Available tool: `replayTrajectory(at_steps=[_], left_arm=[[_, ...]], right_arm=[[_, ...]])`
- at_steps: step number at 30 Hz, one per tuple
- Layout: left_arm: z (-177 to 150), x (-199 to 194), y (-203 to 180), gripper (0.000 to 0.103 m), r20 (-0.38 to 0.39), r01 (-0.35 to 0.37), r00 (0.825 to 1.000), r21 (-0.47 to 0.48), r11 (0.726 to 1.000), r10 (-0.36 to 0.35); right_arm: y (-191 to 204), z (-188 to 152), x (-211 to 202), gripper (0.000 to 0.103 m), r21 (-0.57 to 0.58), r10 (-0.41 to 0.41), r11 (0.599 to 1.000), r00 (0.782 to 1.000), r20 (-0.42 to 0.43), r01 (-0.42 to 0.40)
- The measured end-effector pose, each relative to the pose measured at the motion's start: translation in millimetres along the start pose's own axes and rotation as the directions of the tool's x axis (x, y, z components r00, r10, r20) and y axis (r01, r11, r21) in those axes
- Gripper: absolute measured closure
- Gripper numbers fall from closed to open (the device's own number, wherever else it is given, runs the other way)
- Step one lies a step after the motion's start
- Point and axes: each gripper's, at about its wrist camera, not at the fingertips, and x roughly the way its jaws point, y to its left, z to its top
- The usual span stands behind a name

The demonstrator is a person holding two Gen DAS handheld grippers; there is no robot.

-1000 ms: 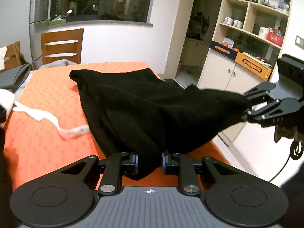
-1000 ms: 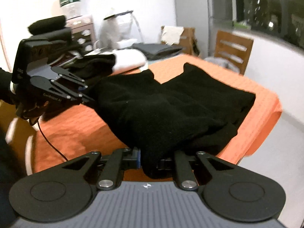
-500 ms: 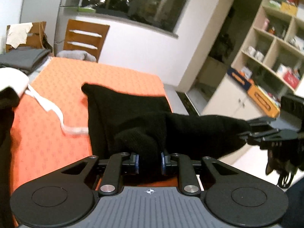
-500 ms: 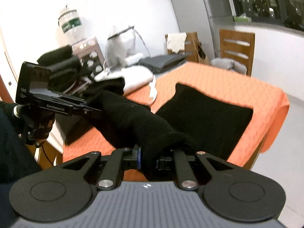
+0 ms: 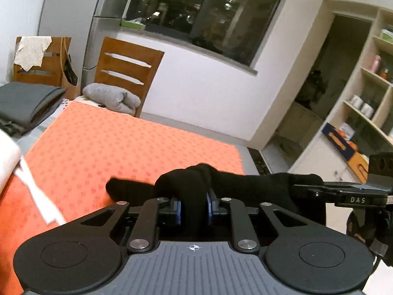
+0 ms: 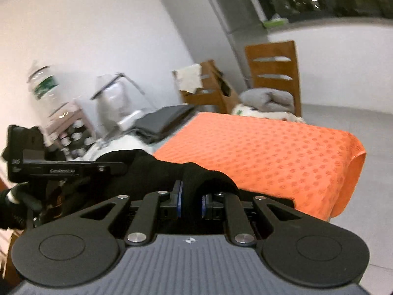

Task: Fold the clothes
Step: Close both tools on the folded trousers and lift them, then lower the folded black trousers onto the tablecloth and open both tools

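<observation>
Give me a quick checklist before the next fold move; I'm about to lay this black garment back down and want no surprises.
1. Left gripper clamped on the black garment: ok, cloth is pinched between its pads.
2. Right gripper clamped on the same garment: ok, cloth fills its jaws.
3. Garment stretched between the two grippers: ok, it runs across from one to the other.
4. Orange tablecloth free for laying down: ok, the stretch ahead is bare.
5. White strip out of the way: cannot tell, it lies at the left edge.
6. Garment's hanging lower part untangled: cannot tell, the grippers hide it.
</observation>
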Motion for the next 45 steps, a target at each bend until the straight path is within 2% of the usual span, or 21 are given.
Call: replayTrajectory(at_steps=[6, 11, 17, 22, 23, 25, 26, 27, 31, 34, 40, 45], left_arm=[[7.1, 70.5, 29.7, 0.082, -0.072, -0.057, 0.996, -0.054, 0.997, 0.053], [3.1, 105.2, 51.3, 0.082, -0.119, -0.081, 0.991, -0.092, 0.992, 0.07], [-1.9, 114.4, 64.0, 0.078, -0.107, -0.058, 0.993, -0.118, 0.991, 0.045], [-1.3, 93.6, 70.3, 0.072, -0.068, 0.016, 0.997, -0.175, 0.984, -0.028], [0.1, 87.6, 69.4, 0.068, -0.065, 0.021, 0.997, -0.178, 0.984, -0.033], [2.9, 73.0, 63.0, 0.056, -0.052, 0.014, 0.998, -0.167, 0.986, -0.023], [3.9, 64.9, 58.4, 0.037, -0.041, -0.004, 0.999, -0.155, 0.988, -0.002], [4.1, 55.7, 53.7, 0.029, -0.023, -0.018, 1.0, -0.142, 0.99, 0.015], [1.7, 21.3, 36.1, 0.027, 0.006, -0.041, 0.999, -0.108, 0.993, 0.042], [-3.7, 1.3, 22.8, 0.025, 0.0, -0.066, 0.998, -0.104, 0.992, 0.066], [-20.1, -38.2, -13.1, 0.02, -0.007, -0.105, 0.994, -0.093, 0.99, 0.105], [-41.2, -72.9, -46.1, 0.016, 0.025, -0.181, 0.982, -0.124, 0.976, 0.185]], right_arm=[[-60.1, 2.7, 70.4, 0.087, 0.054, -0.051, 0.997, 0.995, -0.089, 0.056], [-93.2, -9.6, 112.7, 0.086, 0.098, -0.051, 0.993, 0.985, -0.163, 0.068], [-99.8, -20.7, 117.8, 0.084, 0.145, -0.032, 0.988, 0.986, -0.163, 0.056], [-85.4, -11.0, 94.8, 0.069, 0.122, -0.063, 0.989, 0.982, -0.18, 0.086], [-78.4, -7.0, 86.6, 0.065, 0.11, -0.076, 0.989, 0.981, -0.18, 0.097], [-63.4, -3.3, 70.6, 0.043, 0.068, -0.128, 0.988, 0.977, -0.17, 0.141], [-55.7, -2.6, 61.9, 0.032, 0.041, -0.156, 0.986, 0.974, -0.162, 0.164], [-48.0, -3.0, 53.5, 0.031, 0.019, -0.171, 0.984, 0.972, -0.159, 0.176], [-17.6, -4.9, 20.5, 0.024, -0.069, -0.23, 0.973, 0.963, -0.143, 0.222], [0.6, -9.9, -1.1, 0.017, -0.091, -0.234, 0.971, 0.963, -0.136, 0.223], [26.9, -13.7, -33.8, 0.014, -0.156, -0.219, 0.968, 0.966, -0.135, 0.197], [32.8, -9.0, -51.4, 0.01, -0.227, -0.148, 0.967, 0.979, -0.137, 0.115]])
